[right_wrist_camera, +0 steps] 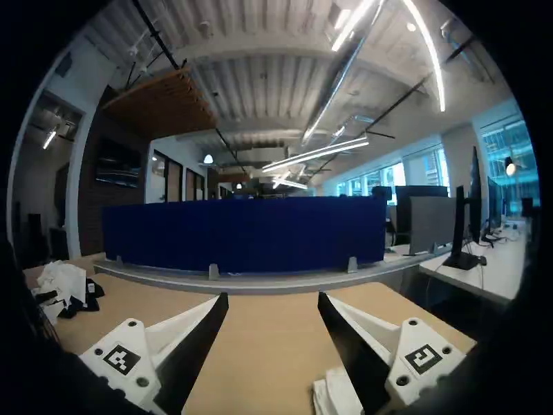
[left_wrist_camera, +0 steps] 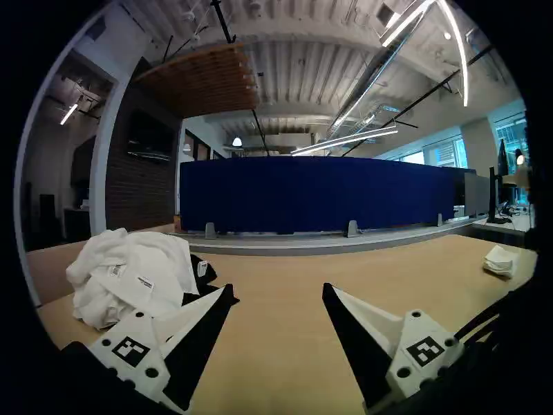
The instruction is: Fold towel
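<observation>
A crumpled white towel pile [left_wrist_camera: 131, 280] with small tags lies on the wooden table [left_wrist_camera: 290, 332] at the left, with something black under it. My left gripper [left_wrist_camera: 275, 290] stands open just right of the pile, nothing between its fingers. A small folded white cloth [left_wrist_camera: 500, 261] rests at the table's far right. In the right gripper view the same crumpled pile [right_wrist_camera: 61, 283] sits far off at the left. My right gripper [right_wrist_camera: 272, 297] is open over bare table, and folded white cloth [right_wrist_camera: 332, 393] lies low beside its right finger [right_wrist_camera: 377, 353].
A long blue divider panel [left_wrist_camera: 314, 194] runs along the table's far edge on a grey rail. Beyond it, at the right, stand desks with monitors [right_wrist_camera: 428, 221]. The wooden tabletop [right_wrist_camera: 276, 346] stretches bare between the two cloth spots.
</observation>
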